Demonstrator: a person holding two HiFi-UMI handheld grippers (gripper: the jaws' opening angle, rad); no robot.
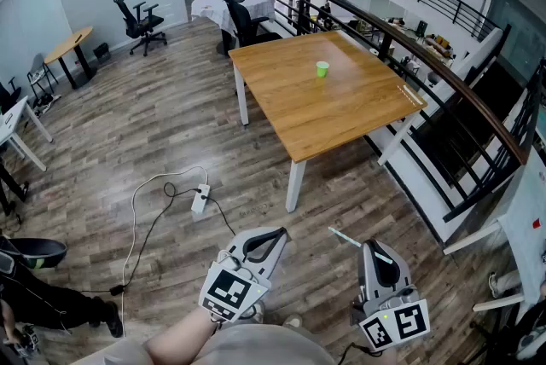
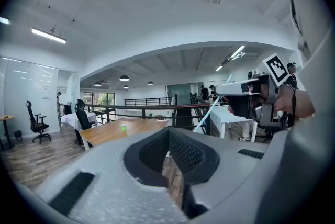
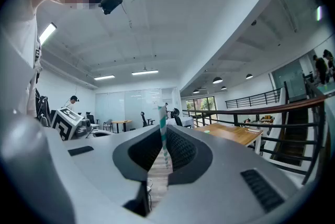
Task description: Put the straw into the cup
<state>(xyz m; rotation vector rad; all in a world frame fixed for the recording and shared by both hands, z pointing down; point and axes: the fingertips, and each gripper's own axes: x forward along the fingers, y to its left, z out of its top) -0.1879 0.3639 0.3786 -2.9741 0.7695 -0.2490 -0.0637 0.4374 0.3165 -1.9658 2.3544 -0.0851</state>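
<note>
Head view: my right gripper (image 1: 367, 246) clamps the teal-striped white straw (image 1: 345, 236), left gripper (image 1: 277, 234) closed and empty, small green cup (image 1: 322, 69) mid square wooden table (image 1: 358, 112), open plank floor (image 1: 171, 124) between.

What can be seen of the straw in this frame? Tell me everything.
The straw is a thin, straight tube, white with teal stripes, paper by the look of it. It sits clamped between the jaws of the right gripper, which are closed on it. Its held end is hidden between them and the rest juts out past the jaw tips. In the head view it points forward and to the left, above the wood floor, well short of the table. Nothing else touches it.
</note>
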